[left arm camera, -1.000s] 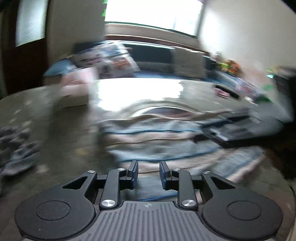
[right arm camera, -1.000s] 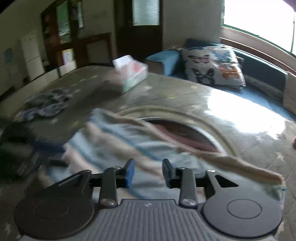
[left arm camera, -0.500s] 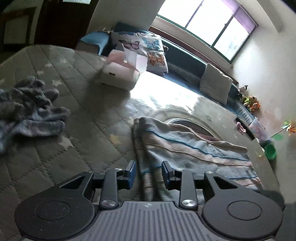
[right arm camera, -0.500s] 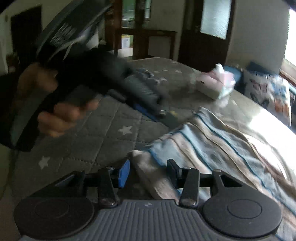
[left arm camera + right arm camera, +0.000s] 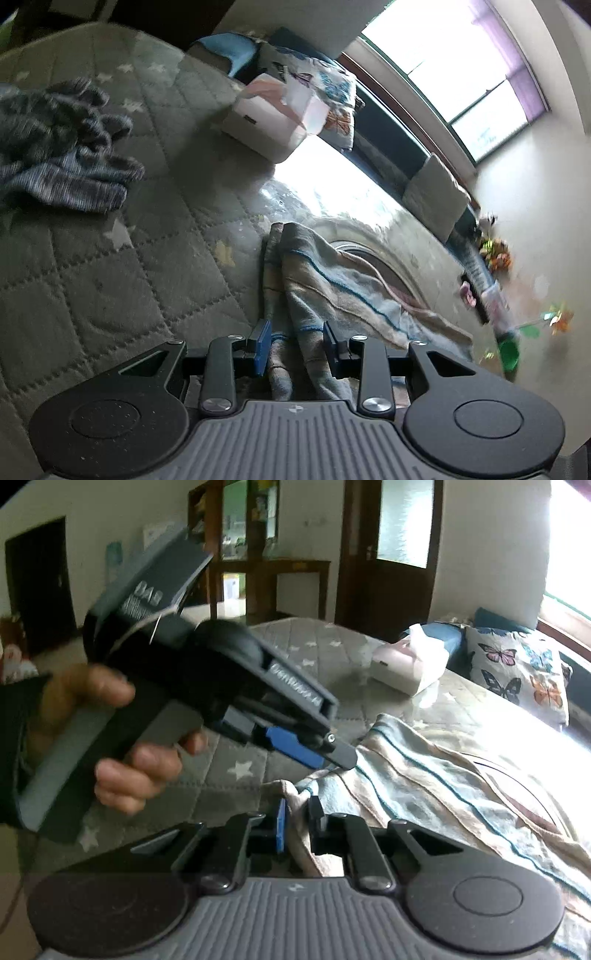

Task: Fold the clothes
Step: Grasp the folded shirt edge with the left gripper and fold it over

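Near end of striped blue-and-beige cloth (image 5: 332,280) hidden beneath the grey ribbed gripper body (image 5: 295,435). Dark grey knitted garment (image 5: 55,162) cut off at the left edge. Small colourful toys by the wall (image 5: 496,254) blurred beyond telling. Lettering on the held black gripper (image 5: 317,755) unreadable.

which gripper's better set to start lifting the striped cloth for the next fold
Right. The right gripper has just closed and pinches the striped cloth's corner. The left gripper is open, straddling the cloth's edge without pressing it.
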`<move>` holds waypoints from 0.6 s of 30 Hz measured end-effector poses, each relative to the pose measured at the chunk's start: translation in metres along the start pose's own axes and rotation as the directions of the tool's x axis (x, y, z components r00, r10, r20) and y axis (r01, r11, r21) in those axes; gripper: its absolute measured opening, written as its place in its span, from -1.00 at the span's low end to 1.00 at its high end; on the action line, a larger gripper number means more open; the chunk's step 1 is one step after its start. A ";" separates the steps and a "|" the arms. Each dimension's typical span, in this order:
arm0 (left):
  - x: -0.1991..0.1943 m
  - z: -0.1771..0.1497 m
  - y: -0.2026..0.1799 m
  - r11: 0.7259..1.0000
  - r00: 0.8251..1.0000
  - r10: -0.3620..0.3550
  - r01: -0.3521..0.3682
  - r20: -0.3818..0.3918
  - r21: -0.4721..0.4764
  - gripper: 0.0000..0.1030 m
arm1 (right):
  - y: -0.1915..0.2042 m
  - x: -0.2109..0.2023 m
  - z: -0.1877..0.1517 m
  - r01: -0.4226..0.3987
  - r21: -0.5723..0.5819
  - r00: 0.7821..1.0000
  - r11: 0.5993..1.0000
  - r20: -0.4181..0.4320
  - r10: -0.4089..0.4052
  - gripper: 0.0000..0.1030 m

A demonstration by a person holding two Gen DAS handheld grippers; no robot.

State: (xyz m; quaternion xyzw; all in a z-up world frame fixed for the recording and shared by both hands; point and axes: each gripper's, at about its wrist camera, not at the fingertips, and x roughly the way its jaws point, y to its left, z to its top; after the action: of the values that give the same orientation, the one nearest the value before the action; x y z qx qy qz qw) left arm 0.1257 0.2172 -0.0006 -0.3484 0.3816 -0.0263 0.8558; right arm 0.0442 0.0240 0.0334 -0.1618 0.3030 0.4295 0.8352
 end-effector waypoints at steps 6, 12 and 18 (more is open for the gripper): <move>-0.007 -0.002 0.009 0.991 0.997 -0.066 0.069 0.026 -0.115 -0.34 | -0.005 -0.007 0.002 0.002 0.018 1.000 1.000 0.017 -0.002 -0.82; -0.004 -0.006 0.011 0.988 0.998 -0.067 0.067 0.008 -0.135 -0.27 | -0.007 -0.005 0.005 0.006 0.017 0.999 1.000 0.032 -0.007 -0.83; -0.014 -0.008 0.021 0.982 0.997 -0.071 0.076 0.034 -0.171 -0.24 | -0.011 -0.011 0.006 0.015 0.030 0.999 0.999 0.050 -0.016 -0.83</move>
State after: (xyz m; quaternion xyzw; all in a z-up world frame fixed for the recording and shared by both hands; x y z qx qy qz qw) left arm 0.1057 0.2332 -0.0082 -0.4351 0.3573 -0.0200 0.8262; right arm 0.0504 0.0136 0.0452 -0.1408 0.2870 0.4223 0.8482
